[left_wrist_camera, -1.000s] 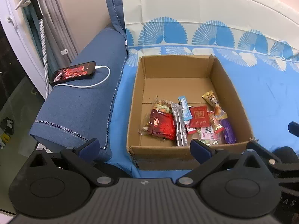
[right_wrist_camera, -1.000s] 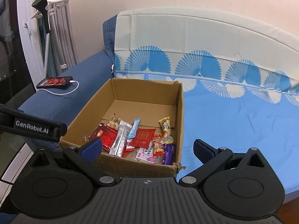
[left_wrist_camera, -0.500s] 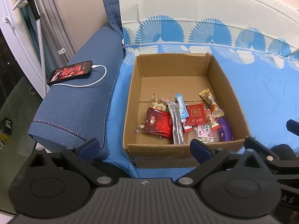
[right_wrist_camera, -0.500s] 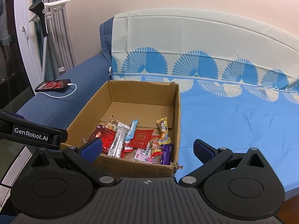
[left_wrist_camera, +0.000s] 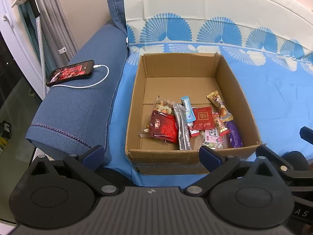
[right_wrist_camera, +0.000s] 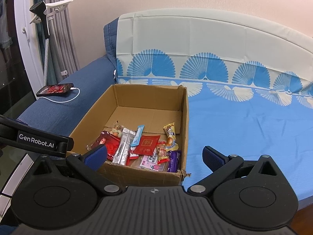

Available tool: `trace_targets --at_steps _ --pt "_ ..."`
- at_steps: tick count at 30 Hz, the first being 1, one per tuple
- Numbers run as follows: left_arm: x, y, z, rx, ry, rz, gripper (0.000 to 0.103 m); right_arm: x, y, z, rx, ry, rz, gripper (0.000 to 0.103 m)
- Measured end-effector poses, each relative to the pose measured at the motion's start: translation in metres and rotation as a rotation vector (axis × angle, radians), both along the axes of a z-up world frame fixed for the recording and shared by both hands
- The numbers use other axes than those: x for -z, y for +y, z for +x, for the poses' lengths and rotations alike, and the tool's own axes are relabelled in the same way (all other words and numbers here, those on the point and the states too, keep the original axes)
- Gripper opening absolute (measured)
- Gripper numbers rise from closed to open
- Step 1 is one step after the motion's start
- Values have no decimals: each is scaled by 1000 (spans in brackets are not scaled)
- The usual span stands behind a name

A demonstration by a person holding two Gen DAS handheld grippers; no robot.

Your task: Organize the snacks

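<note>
Since a second ago both views have drawn back slightly from the cardboard box point(left_wrist_camera: 187, 154); the snacks inside have not shifted. The left claw point(left_wrist_camera: 150, 152) and right claw point(right_wrist_camera: 154, 156) both stand wide apart, empty, hovering just short of the box's near wall. The snack packets point(left_wrist_camera: 192, 123) lie heaped in its near half, on the blue-sheeted sofa point(right_wrist_camera: 244, 121). The step looks finished or paused; any next move means reaching over the near wall.
</note>
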State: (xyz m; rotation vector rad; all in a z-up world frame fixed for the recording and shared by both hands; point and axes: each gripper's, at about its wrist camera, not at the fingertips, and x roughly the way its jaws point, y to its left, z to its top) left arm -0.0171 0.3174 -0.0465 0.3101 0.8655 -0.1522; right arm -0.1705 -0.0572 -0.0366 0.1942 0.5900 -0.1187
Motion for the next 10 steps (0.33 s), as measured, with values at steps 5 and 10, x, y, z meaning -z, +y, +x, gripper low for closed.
trace_targets --at_steps 5,10 --pt "1 -1 1 -2 5 0 103 0 -1 0 -1 1 0 103" --pt "4 0 3 -7 18 -24 103 0 -1 0 0 -1 2 103"
